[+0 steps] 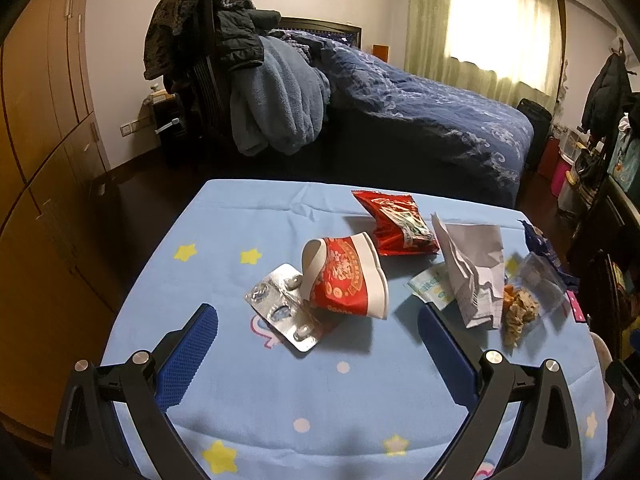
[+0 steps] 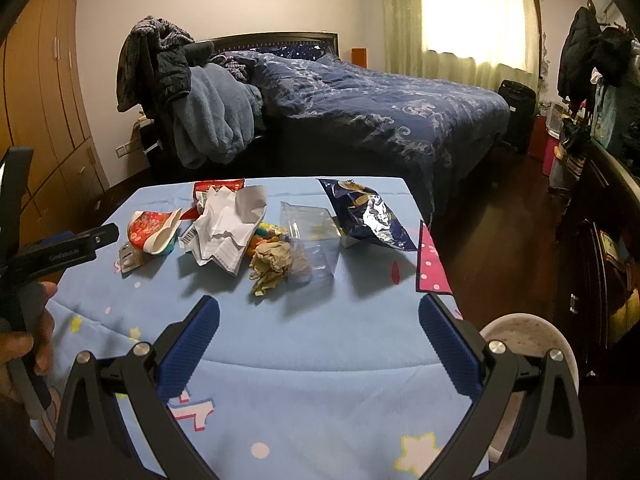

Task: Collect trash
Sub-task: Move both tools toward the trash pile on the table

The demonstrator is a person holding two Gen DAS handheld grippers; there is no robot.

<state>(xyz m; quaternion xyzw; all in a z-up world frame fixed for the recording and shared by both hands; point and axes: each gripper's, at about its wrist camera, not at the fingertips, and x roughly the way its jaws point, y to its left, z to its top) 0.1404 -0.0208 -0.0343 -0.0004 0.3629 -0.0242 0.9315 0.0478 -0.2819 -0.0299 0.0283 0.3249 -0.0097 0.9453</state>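
Trash lies across a table covered with a light blue star cloth. A crushed red and white paper cup rests on a silver pill blister. Behind it lies a red snack bag. Crumpled white paper, a clear plastic bag with a crumpled tissue and a blue chip bag lie to the right. My left gripper is open just short of the cup. My right gripper is open before the tissue, empty.
A white round bin stands below the table's right edge. A pink dotted wrapper hangs at that edge. A hand holds the left gripper at the left. Behind the table stand a bed, a chair piled with clothes and a wardrobe.
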